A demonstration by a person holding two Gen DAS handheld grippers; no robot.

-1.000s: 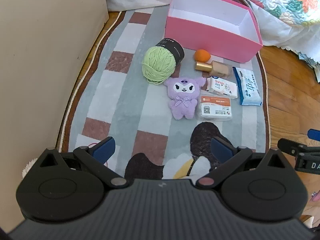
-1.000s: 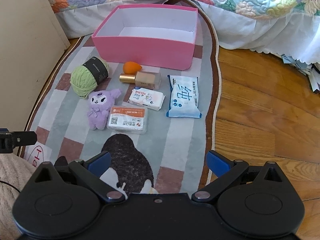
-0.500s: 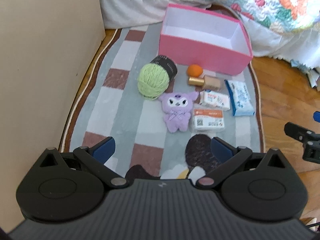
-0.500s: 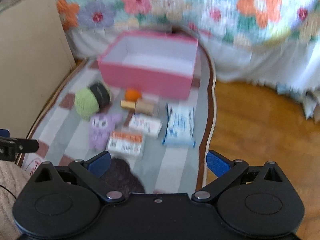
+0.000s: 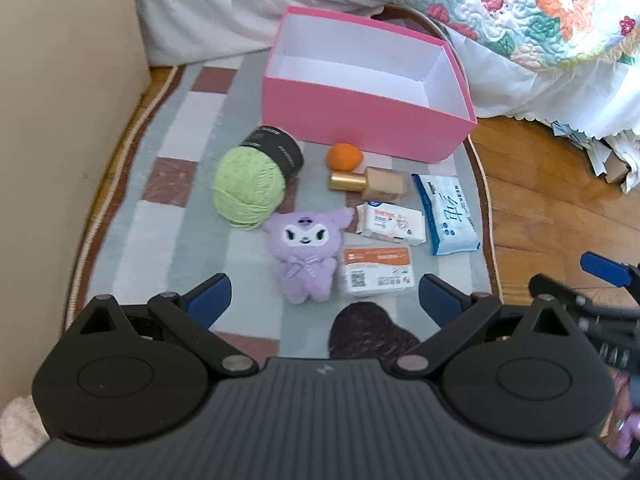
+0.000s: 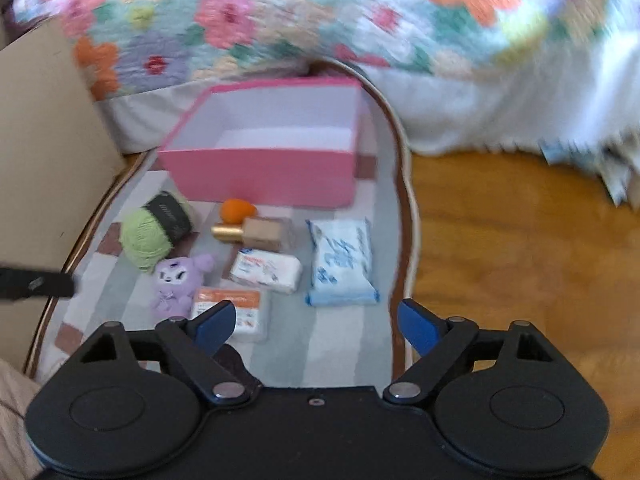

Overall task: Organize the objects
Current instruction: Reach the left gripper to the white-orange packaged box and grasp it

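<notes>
Pink box [image 5: 360, 120] floor half hidden, right view blurred; left tongs [image 5: 324, 300] apart, right tongs [image 6: 316, 322] apart, just narrowing, both empty

I see both grippers pitched steeply downward. Left gripper [image 5: 324, 300]: jaws spread wide, nothing between them. Right gripper [image 6: 316, 326]: jaws have just been closing, still apart, gripping nothing; it sits right of the left.

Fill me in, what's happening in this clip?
A person holds the left gripper and right gripper open above a rug. Nothing is picked up yet. The right jaws have just been closing, with nothing between them. The pink box looks empty; yarn, plush toy and packets lie before it.
</notes>
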